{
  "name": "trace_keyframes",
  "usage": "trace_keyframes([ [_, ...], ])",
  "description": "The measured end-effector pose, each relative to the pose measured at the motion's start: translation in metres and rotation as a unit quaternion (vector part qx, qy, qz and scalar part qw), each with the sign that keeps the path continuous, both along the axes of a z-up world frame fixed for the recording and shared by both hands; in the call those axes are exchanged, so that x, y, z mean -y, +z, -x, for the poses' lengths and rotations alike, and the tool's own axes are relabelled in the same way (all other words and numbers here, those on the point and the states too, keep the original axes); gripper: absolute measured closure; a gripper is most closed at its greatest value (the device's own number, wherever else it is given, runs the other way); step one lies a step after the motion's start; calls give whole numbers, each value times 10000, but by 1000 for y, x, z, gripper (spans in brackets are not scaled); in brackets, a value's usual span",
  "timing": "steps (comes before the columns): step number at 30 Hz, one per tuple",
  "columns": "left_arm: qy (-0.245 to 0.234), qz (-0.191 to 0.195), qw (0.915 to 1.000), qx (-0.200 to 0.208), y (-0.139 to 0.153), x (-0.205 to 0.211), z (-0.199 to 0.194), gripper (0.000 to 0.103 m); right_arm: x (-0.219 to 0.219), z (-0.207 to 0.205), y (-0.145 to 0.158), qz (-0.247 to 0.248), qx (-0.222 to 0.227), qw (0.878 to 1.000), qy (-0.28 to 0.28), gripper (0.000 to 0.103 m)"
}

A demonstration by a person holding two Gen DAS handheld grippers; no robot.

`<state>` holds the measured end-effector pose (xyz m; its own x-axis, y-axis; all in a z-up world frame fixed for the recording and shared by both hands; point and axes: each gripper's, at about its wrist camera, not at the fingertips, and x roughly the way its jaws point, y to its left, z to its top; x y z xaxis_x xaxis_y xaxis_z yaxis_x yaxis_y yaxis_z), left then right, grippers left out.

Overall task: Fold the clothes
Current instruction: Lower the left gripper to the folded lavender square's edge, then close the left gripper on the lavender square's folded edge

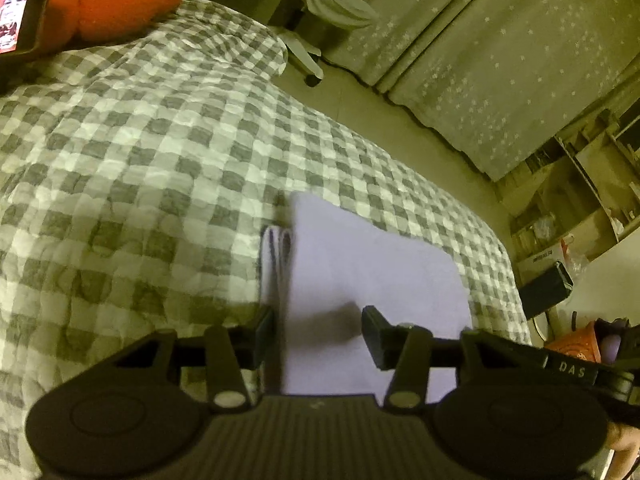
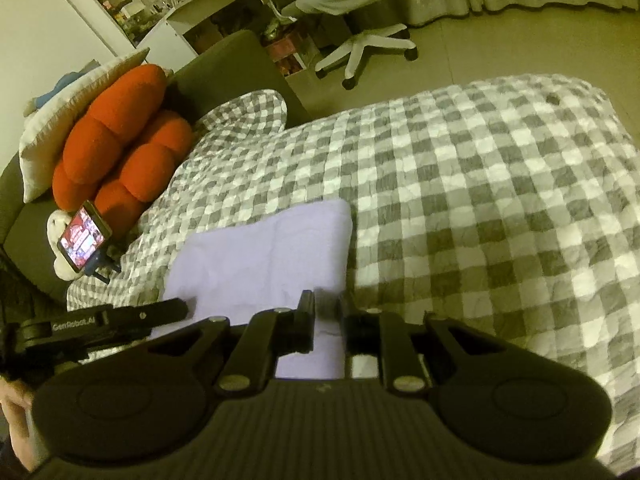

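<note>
Your lavender garment [image 2: 260, 256] lies on the checked bed [image 2: 480, 200] as a flat rectangle with layered edges, apparently folded. Left claw [image 1: 318, 330] open above it; right claw [image 2: 326, 320] slightly parted, empty.

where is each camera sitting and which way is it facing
Left wrist: sits on the left gripper, looking along its open fingers across the folded lavender garment and checkered bedspread toward star-patterned curtains; the right gripper's tip shows.
Right wrist: sits on the right gripper, fingers apart, facing the red cushion, phone and office chair; the left gripper's arm shows.
Shared: garment, bedspread, cushion, phone, chair.
</note>
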<state>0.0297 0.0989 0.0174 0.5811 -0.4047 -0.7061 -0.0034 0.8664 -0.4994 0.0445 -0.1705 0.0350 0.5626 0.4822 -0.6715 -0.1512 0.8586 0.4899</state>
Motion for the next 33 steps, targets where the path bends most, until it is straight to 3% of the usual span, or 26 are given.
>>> trace_keyframes([
  [10, 93, 72, 9999, -42, -4, -9, 2, 53, 2, -8, -12, -165, -136, 9998, -42, 84],
  [19, 19, -169, 9998, 127, -2, 0, 0, 55, 9, -14, -18, -656, -319, 9972, -165, 84],
  [22, -6, -361, 9991, 202, -1, 2, 1, 65, 11, -14, -18, -711, -351, 9966, -218, 83],
  [28, 55, -301, 9991, 310, 3, -1, 5, 75, 11, -13, -18, -720, -366, 9963, -286, 82],
  [29, 66, -290, 9990, 328, 3, -1, 6, 81, 11, -13, -18, -719, -361, 9963, -294, 82],
  [32, 95, -202, 9990, 384, 7, -3, 7, 84, 13, -11, -16, -716, -300, 9964, -340, 80],
  [33, 108, -195, 9991, 360, 6, -2, 6, 84, 14, -11, -16, -725, -303, 9963, -350, 75],
])
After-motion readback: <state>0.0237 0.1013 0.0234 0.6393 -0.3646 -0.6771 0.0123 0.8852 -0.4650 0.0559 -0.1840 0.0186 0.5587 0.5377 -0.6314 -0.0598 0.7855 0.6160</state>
